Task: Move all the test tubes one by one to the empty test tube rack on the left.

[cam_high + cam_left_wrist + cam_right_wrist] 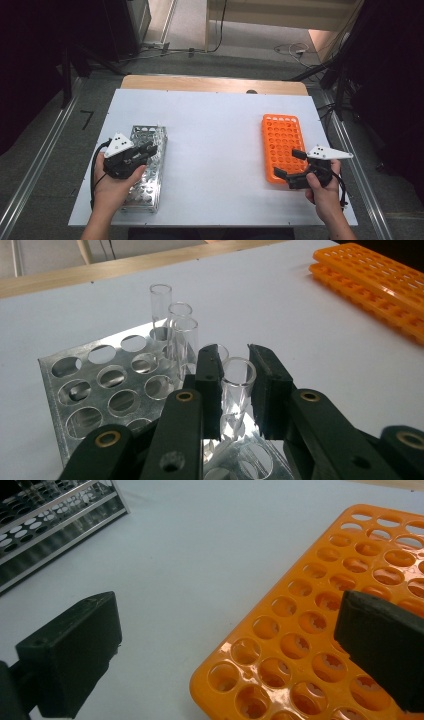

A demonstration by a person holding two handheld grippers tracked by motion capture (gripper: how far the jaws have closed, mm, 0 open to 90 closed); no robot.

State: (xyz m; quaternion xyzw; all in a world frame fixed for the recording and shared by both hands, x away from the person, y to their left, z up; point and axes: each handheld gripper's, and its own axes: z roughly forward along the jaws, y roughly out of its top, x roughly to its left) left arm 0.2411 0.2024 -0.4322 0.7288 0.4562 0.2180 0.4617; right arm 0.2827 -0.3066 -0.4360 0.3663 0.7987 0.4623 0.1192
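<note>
Left gripper view: a clear glass tube (pixel 238 382) is flanked by the left gripper (pixel 235 390) jaws, standing upright in the metal rack (pixel 75 385); pads close against it, contact not confirmable. Three more tubes (pixel 172 327) are seated behind. High view: right gripper (pixel 290 165) is held wide open, nothing gripped, over the near corner of the orange rack (pixel 280 145).
</note>
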